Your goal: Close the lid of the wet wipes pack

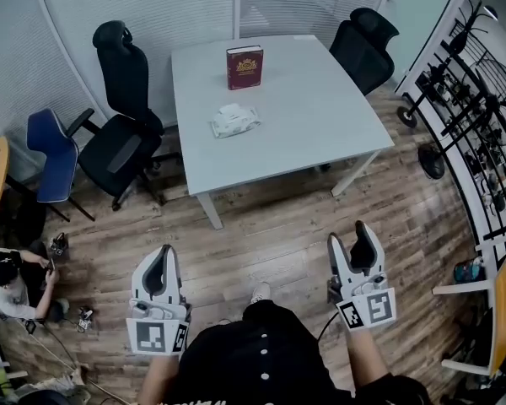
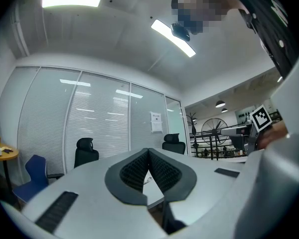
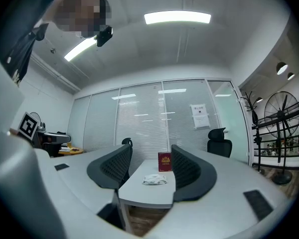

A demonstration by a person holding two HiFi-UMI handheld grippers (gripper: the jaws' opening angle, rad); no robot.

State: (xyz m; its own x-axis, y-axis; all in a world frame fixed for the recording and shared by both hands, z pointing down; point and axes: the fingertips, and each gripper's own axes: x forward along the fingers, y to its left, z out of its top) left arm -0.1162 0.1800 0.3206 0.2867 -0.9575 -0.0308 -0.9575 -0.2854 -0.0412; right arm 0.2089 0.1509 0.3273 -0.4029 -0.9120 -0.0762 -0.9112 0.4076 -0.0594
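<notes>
A: Fingers first?
B: Left gripper (image 2: 148, 151): fingers pressed together, nothing in them. Right gripper (image 3: 149, 158): fingers wide apart and empty. The wet wipes pack (image 3: 154, 179) only shows through the gap, far off.
A: Why held like that?
B: Both are level and aimed at the bench (image 1: 320, 116), well short of it. I'd say approach, with neither set for the lid yet. The lid is too small to read.
A: Where's the pack?
B: Mid-bench, towards the left edge, just nearer than an upright red book (image 1: 244, 67).
A: Room?
B: Wood floor (image 1: 270, 218), black chair (image 1: 122, 133) left of the bench, blue chair (image 1: 55, 154) further left. Blinds on glass walls, and a person (image 1: 8, 285) sitting on the floor, near left.
</notes>
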